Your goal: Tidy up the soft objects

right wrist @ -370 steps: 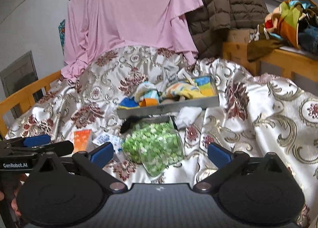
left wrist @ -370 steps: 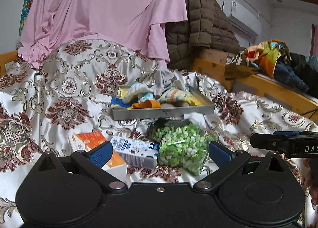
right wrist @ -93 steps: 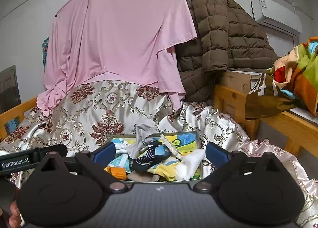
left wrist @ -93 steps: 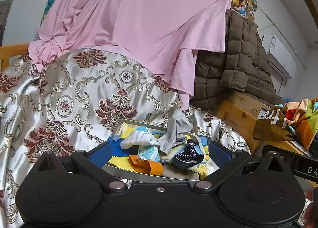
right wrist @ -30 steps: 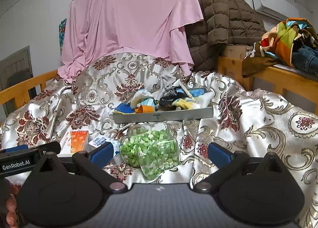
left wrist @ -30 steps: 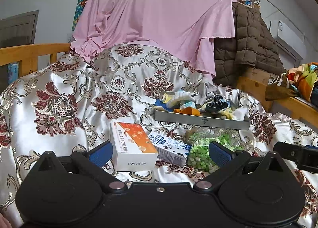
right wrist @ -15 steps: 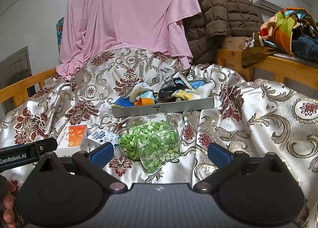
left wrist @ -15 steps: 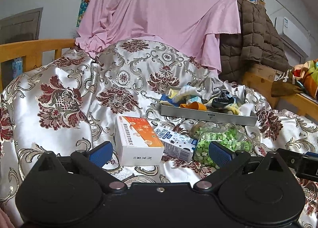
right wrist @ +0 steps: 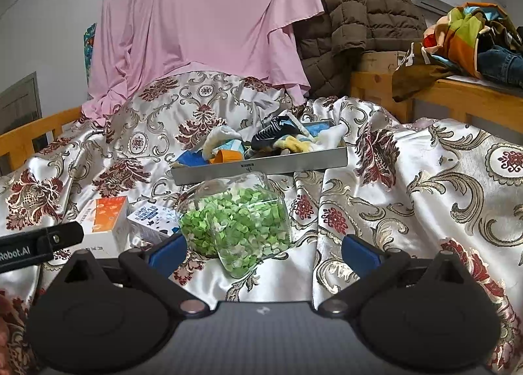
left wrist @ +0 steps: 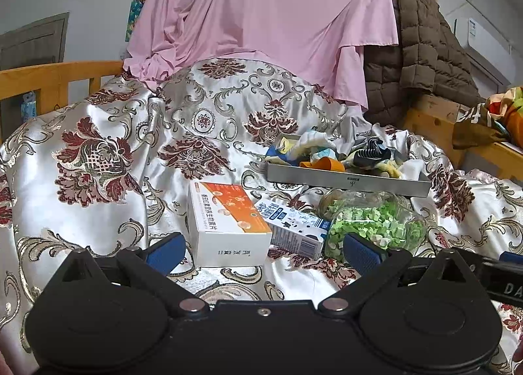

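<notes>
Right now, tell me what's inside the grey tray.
The grey tray holds a heap of socks: a dark striped sock, an orange one, white and yellow ones. Whatever lies beneath them is hidden.

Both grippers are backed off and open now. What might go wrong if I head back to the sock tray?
The jar of green pieces lies on its side on slippery satin, straight between the right gripper and the tray; a nudge may roll it. The socks are heaped above the rim and could spill. The left gripper may catch the orange box.
</notes>
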Motion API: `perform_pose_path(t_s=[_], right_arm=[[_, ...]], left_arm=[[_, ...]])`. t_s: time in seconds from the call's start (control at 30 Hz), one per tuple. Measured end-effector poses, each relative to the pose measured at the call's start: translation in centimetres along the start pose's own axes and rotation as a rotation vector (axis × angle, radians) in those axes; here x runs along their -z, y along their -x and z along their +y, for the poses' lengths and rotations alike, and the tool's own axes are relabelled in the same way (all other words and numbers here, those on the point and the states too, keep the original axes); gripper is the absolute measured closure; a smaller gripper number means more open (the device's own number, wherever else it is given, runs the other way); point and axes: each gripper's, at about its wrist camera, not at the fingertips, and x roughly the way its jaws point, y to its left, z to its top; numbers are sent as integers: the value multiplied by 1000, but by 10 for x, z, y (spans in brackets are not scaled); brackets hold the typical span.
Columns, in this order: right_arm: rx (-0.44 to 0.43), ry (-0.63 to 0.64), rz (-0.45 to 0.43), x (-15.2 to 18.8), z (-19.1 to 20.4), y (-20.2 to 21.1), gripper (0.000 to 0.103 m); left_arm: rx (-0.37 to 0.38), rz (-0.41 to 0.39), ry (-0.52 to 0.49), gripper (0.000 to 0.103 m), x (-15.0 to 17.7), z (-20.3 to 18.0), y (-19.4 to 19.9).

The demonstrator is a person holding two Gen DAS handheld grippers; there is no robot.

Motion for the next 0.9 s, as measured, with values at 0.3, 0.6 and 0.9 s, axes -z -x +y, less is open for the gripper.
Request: perform_pose_path(t_s=[0.3,0.6,0.9], right_arm=[[-6,13,-4,1,2,1,0],[-6,16,-14,0,2,2,0],[-6,18,-9,0,2,3,0]], left_arm=[[-11,-1,-21,1,0,-2,-1],[-16,-10,-21,1,0,-1,0],[-14,-16,-11,1,-3,-1,3]])
